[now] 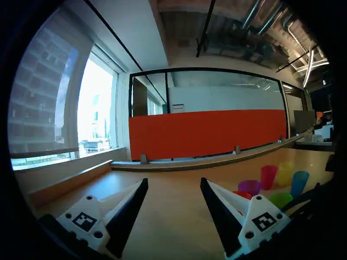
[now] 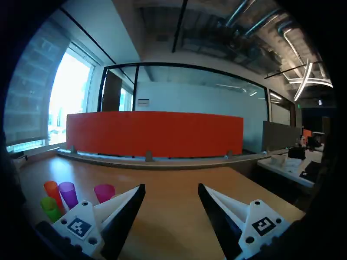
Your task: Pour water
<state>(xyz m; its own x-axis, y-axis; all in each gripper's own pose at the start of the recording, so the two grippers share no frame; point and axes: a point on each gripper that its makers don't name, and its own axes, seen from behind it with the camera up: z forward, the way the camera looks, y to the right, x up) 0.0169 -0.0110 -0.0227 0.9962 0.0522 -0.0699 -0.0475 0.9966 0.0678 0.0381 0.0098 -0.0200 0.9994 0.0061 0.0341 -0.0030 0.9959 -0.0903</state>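
Cups: coloured plastic cups are seen standing upright on the worktop [image 1: 173, 229], grouped close together.
Left gripper view: a pink cup [image 1: 268, 175], a yellow cup [image 1: 285, 172] and a blue cup [image 1: 299, 183] are lined up at the back of the group. A purple cup [image 1: 249, 187] and a green cup [image 1: 280, 199] are set nearer, just beside the right-hand finger of the tool. A red rim is partly hidden behind that finger.
Right gripper view: an orange cup [image 2: 52, 190], a violet cup [image 2: 68, 194], a magenta cup [image 2: 104, 192] and a lime cup [image 2: 50, 209] are grouped at the lower left, beside the left-hand finger.
Contents: whether any cup holds water cannot be told.
Left tool [image 1: 173, 182]: the fingers are spread apart, with bare worktop seen in the gap.
Right tool [image 2: 171, 186]: the fingers are likewise spread apart over bare wood, and the cups are left untouched.
Worktop: light wood, bordered at the far edge by an orange partition [image 1: 208, 132] with glass above it.
Window [image 1: 95, 117]: bright daylight is let in at the left.
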